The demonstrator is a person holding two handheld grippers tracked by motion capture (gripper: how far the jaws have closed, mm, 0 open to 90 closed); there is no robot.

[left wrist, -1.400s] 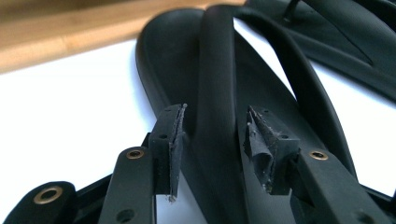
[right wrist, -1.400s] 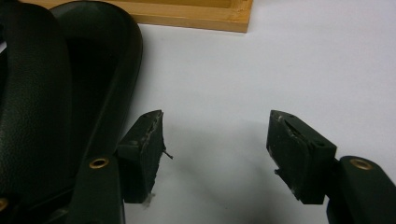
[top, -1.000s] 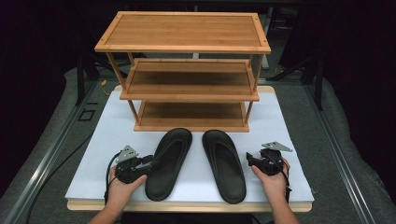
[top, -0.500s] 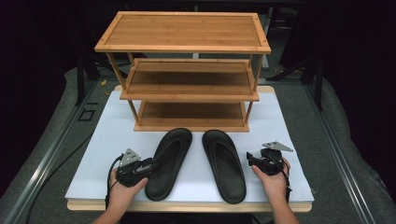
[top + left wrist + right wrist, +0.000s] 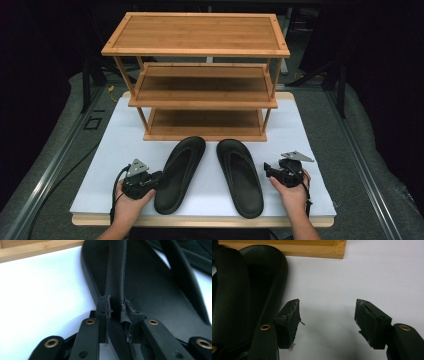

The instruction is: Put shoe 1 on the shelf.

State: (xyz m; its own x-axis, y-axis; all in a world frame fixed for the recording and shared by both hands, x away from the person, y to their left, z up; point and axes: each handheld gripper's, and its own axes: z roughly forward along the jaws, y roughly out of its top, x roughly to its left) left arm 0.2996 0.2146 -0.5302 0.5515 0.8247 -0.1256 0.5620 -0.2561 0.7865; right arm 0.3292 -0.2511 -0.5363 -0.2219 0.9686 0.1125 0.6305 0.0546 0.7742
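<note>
On the white tabletop (image 5: 115, 150), left gripper (image 5: 117, 308) clamped on left sandal's strap (image 5: 116, 270); right gripper (image 5: 327, 315) wide open, empty, beside right sandal (image 5: 249, 285).

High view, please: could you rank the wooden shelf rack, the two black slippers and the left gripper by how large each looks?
1. Wooden shelf rack, by far the largest.
2. The left slipper and right slipper: they look alike, so no ranking between them.
3. Left gripper, the smallest.
</note>
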